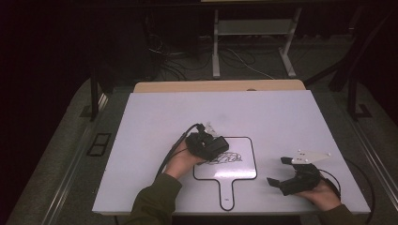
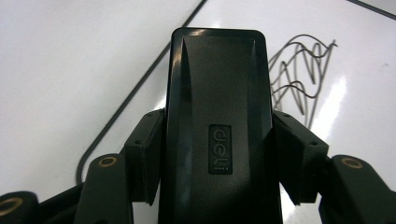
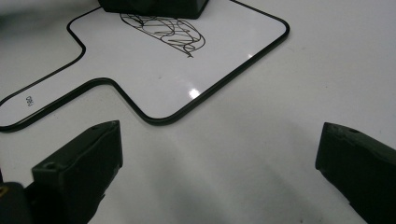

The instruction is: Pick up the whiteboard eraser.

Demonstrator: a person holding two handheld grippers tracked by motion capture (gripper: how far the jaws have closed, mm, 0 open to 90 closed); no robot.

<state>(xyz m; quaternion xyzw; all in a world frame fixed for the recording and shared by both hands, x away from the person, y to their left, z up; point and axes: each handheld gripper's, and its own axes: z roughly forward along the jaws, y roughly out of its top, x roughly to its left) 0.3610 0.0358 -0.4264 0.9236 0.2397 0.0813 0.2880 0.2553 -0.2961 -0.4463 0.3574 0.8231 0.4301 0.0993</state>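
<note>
Left gripper (image 1: 212,146) at the centre of the high view, just left of the middle, jaws pinching a black eraser (image 2: 219,126) by its 2 long sides. In the left gripper view, eraser upright through the middle of the frame, a raised "deli" mark on its back, 1 jaw pad pressed to each flank. Eraser resting on a small paddle-shaped whiteboard (image 1: 241,169) with a black rim and a short handle pointing toward the lower edge of the high view. Dark scribble (image 1: 228,158) on the board, touching or just beside the eraser's right end; same scribble (image 2: 299,74) at the upper right of the left gripper view, partly covered by the eraser.

Right gripper (image 1: 278,172) at the lower right of the high view, on the white table (image 1: 155,117), well apart from the board's right rim. Jaws spread wide, nothing between them; in the right gripper view, 1 jaw at the lower left, 1 at the lower right, bare table between, board (image 3: 154,79) and scribble (image 3: 163,30) at the upper left.
</note>
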